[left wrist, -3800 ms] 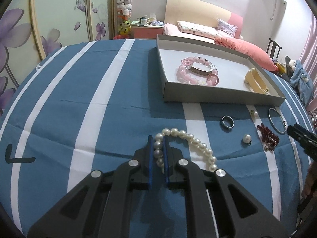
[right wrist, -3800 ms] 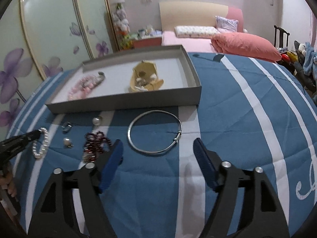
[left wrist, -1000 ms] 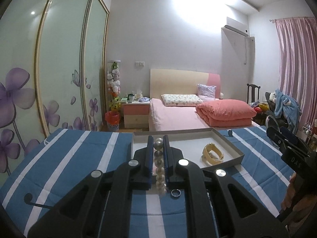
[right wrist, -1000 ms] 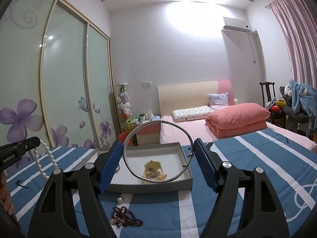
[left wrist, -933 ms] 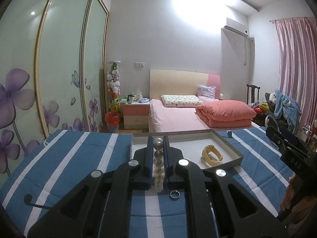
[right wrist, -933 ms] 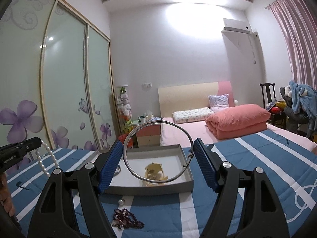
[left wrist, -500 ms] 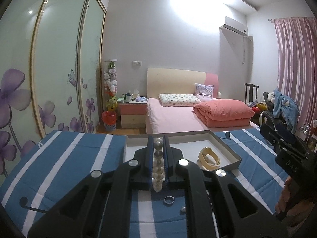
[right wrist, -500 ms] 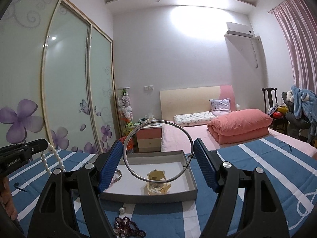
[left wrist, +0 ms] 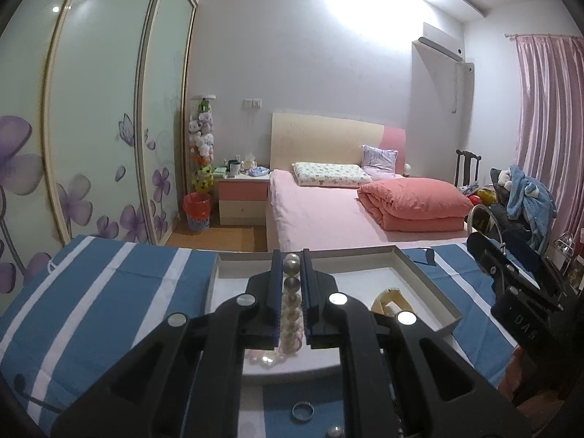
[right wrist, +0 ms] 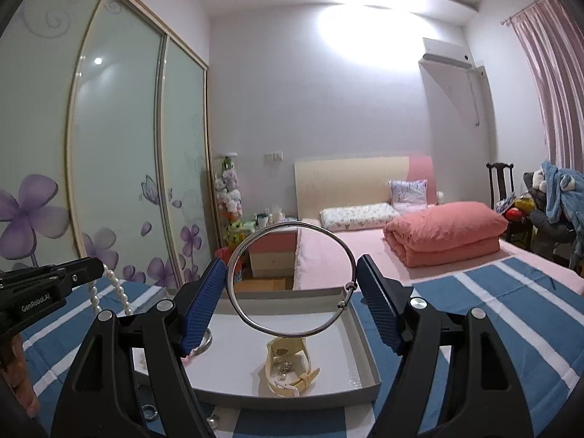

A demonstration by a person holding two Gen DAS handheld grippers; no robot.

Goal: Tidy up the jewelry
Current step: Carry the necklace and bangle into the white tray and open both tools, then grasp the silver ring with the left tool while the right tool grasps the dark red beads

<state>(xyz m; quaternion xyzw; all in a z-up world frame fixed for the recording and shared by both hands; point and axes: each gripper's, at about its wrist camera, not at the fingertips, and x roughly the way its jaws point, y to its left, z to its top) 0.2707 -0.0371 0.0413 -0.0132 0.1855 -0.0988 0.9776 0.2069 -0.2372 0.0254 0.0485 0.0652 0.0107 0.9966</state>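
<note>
My left gripper (left wrist: 291, 255) is shut on a white pearl bracelet (left wrist: 291, 303), which hangs between the fingers above the grey jewelry box (left wrist: 427, 284). My right gripper (right wrist: 292, 270) is shut on a thin silver bangle (right wrist: 290, 279), held upright by its sides above the same box (right wrist: 361, 361). The pearl bracelet also shows at the left of the right wrist view (right wrist: 116, 292), dangling from the left gripper. A yellow watch (right wrist: 288, 368) and pink bead bracelet (left wrist: 255, 356) lie in the box.
A silver ring (left wrist: 302, 411) and a loose pearl (left wrist: 335, 431) lie on the blue striped cloth (left wrist: 109, 292) in front of the box. A bed (right wrist: 419, 241), nightstand and wardrobe doors stand beyond the table.
Both grippers have lifted their pieces off the cloth and moved forward over the box. In the last half second both came closer to the box.
</note>
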